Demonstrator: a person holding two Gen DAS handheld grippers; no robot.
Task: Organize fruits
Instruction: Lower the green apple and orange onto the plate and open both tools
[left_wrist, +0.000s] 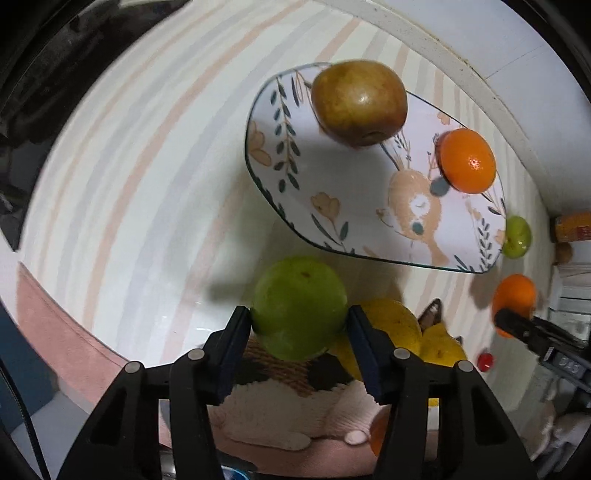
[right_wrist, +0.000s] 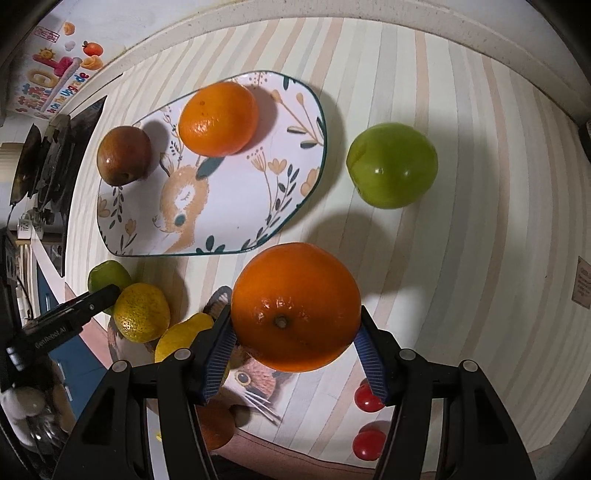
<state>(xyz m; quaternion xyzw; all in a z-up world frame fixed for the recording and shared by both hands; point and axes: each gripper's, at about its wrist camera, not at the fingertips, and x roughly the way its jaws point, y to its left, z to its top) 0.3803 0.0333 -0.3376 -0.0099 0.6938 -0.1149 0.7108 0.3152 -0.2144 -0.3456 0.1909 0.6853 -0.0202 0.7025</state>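
My left gripper is shut on a green apple, held above the striped table near the plate's near edge. My right gripper is shut on an orange, held just in front of the plate. The rabbit-pattern plate carries a brown-green apple and an orange; the plate also shows in the left wrist view. Another green apple lies on the table right of the plate. In the right wrist view the left gripper shows holding its green apple.
Two lemons lie on a second, cat-pattern plate beside another orange. Two small red tomatoes lie near the table's front edge. A wall edge runs behind the table. Boxes and clutter stand at the left.
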